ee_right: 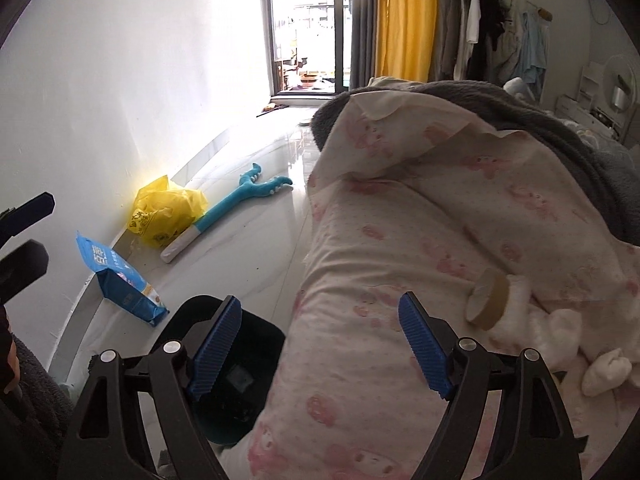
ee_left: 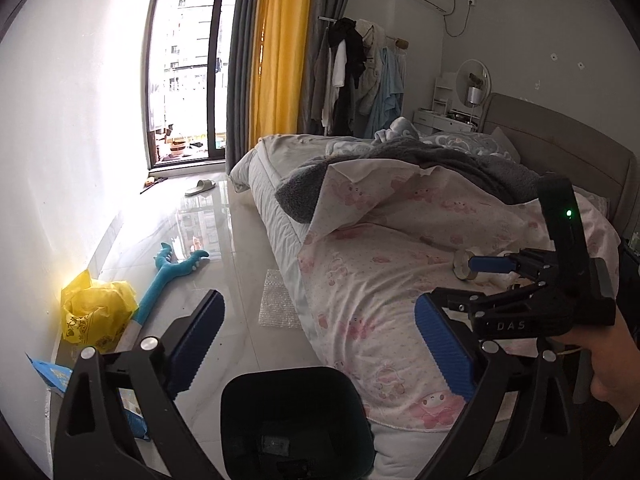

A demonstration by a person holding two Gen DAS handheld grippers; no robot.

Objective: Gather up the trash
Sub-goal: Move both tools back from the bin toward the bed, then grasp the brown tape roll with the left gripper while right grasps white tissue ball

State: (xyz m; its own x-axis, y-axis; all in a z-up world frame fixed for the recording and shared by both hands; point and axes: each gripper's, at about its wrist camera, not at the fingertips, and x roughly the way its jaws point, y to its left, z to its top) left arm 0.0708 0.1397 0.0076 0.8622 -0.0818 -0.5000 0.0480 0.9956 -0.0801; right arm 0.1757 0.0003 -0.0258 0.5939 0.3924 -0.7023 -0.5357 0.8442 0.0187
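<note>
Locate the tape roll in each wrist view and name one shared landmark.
Left wrist: tape roll lies on the quilt at right, at the tip of the right gripper.
Right wrist: tape roll at lower right, beside white tissues.
Shared landmark: yellow bag by the wall.

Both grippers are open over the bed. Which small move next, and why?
Probably ease the right gripper forward and to its right toward the tape roll. Its jaws are open and empty, the roll lies on the pink quilt beside white tissue wads, and the black bin waits below.
</note>
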